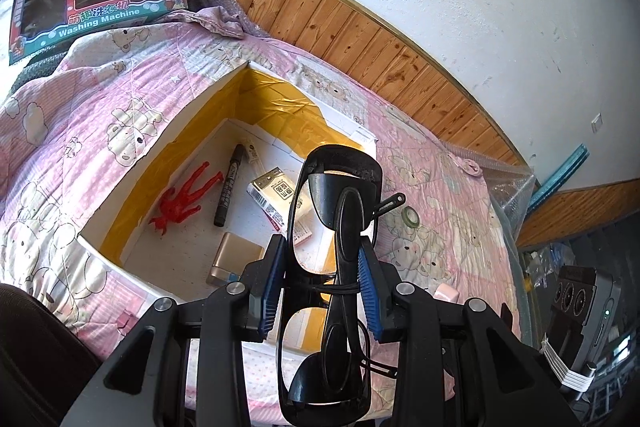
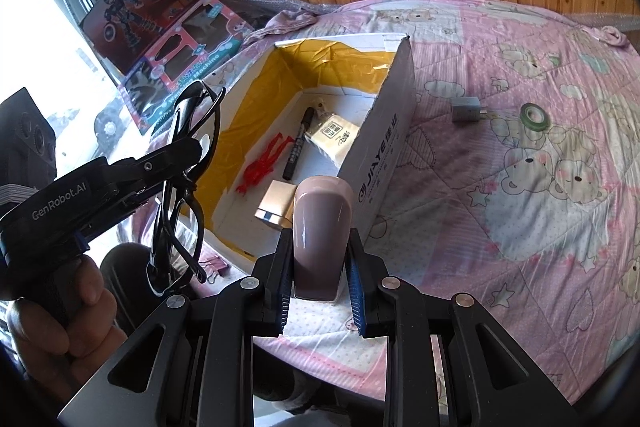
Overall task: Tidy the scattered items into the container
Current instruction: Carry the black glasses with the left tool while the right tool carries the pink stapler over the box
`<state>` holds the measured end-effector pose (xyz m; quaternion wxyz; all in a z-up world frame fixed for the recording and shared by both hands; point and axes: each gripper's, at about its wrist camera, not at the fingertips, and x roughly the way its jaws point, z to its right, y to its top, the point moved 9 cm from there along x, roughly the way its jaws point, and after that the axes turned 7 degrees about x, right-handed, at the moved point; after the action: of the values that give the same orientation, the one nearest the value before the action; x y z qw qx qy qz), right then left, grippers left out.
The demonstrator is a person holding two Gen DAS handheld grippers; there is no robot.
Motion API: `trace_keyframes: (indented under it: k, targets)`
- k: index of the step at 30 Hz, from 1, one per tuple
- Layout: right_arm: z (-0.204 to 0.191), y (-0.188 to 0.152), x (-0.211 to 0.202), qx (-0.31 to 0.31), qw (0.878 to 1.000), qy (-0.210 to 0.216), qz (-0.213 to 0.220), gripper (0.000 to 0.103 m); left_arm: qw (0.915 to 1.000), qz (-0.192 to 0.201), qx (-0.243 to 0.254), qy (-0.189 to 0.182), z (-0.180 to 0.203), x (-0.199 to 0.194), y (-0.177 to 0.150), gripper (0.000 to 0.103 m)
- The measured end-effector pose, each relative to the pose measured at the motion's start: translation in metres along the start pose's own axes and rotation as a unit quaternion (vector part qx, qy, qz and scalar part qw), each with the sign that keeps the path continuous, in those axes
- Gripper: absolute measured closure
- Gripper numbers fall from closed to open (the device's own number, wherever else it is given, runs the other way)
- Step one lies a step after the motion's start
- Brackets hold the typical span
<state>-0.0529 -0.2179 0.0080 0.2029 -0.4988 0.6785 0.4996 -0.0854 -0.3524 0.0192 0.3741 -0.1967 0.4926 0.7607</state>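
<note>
Pinching folded black glasses [image 1: 336, 251] between its blue fingers [image 1: 274, 283], the left gripper [image 1: 320, 287] holds them above the near edge of the open box [image 1: 132, 163]. The right gripper [image 2: 318, 287] clamps a mauve case [image 2: 322, 227] just before the box's near corner; past its fingertips lie a marker [image 2: 298, 143], red figure [image 2: 262, 163] and packet [image 2: 334, 139] inside, while a tape roll [image 2: 534, 117] and charger [image 2: 466, 109] sit on the quilt [image 2: 500, 227] off to their right.

Both grippers are matte black, angular linkages with triangular cut-outs and round silver screws at the pivots. The left gripper [image 1: 322, 287] carries ribbed blue pads [image 1: 271, 289] on its inner finger faces — the right gripper [image 2: 320, 287] has the same. Seen from the side, the left tool's grey body reads "GenRobot.AI" in white, above a black handle wrapped by a hand [image 2: 76, 315].
</note>
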Motion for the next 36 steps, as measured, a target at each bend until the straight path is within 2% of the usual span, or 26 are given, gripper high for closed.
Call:
trace_keyframes:
  k: [19, 36]
  targets:
    - [-0.021, 0.027, 0.019, -0.017, 1.000, 0.004, -0.002, 0.078, 0.9996, 0.005, -0.024, 0.015, -0.034, 0.004, 0.016, 0.067]
    - [-0.025, 0.070, 0.033, -0.033, 0.999, -0.006, 0.009, 0.078, 0.9995, 0.005, -0.025, 0.017, -0.044, 0.015, 0.034, 0.067]
